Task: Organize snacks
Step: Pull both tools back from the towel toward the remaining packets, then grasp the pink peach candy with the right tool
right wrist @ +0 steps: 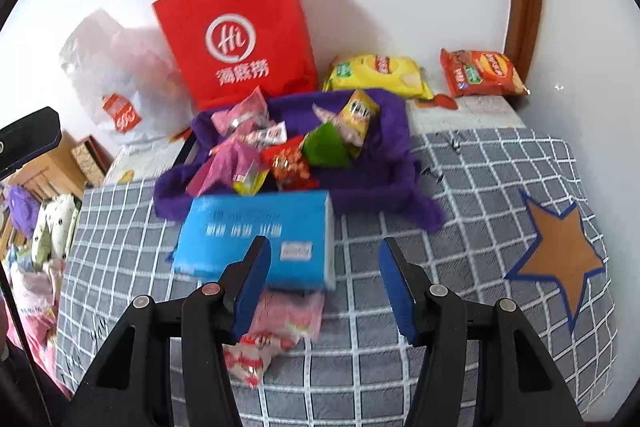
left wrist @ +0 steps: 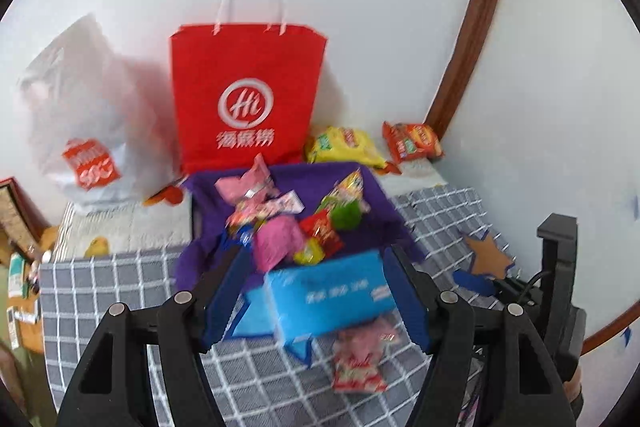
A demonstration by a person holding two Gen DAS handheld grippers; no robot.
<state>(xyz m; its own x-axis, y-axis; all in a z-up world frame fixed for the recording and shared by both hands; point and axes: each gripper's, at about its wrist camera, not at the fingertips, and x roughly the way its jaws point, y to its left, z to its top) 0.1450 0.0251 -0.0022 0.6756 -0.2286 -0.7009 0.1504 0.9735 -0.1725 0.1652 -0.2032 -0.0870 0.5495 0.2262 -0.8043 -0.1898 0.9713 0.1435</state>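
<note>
A purple fabric tray (left wrist: 394, 211) (right wrist: 394, 131) sits on the checked bedspread, filled with several small snack packets. In front of it lies a blue tissue-style pack (left wrist: 332, 297) (right wrist: 256, 239), and a pink and red snack packet (left wrist: 360, 359) (right wrist: 280, 327) lies closer still. My left gripper (left wrist: 314, 293) hovers open above the blue pack, which shows in the gap between its jaws without being touched. My right gripper (right wrist: 324, 291) is open too, above the bedspread just right of the pink packet, holding nothing.
A red paper bag (left wrist: 248, 95) (right wrist: 236, 39) stands against the wall behind the tray, with a white plastic bag (left wrist: 80, 107) (right wrist: 120, 75) to its left. A yellow chip bag (left wrist: 344, 145) (right wrist: 376, 75) and an orange chip bag (left wrist: 412, 141) (right wrist: 480, 73) lie at the back right.
</note>
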